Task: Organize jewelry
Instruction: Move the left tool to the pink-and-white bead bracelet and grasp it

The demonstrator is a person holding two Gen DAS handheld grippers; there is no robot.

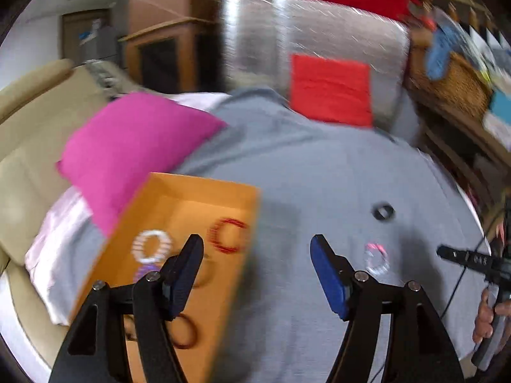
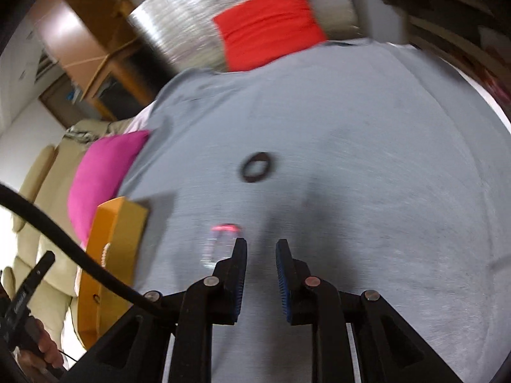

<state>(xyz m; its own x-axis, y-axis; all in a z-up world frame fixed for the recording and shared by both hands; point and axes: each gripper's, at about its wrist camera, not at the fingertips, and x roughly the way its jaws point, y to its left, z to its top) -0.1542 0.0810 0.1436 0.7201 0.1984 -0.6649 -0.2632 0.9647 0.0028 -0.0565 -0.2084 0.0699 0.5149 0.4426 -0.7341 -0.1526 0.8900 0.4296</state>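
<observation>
Jewelry lies in two places: a red beaded bracelet (image 1: 229,235), a white beaded bracelet (image 1: 152,246) and brown rings rest inside the orange cardboard box (image 1: 198,188), while a black ring (image 2: 258,167) and a clear bracelet with a pink patch (image 2: 220,244) lie on the grey bedsheet (image 2: 367,146) at three o'clock of it. Left tongs (image 1: 257,249) stand spread wide, empty. Right tongs (image 2: 261,247) are slightly parted, holding nothing.

You are looking at an orange box (image 1: 204,188) holding a red bangle (image 1: 228,235), a white beaded one (image 1: 152,246) at nine o'clock of it, and a brown one (image 1: 185,332). A black ring (image 2: 258,167) is lying on grey cloth (image 2: 351,159). Pink (image 1: 127,146) and red (image 2: 271,22) cushions are showing.
</observation>
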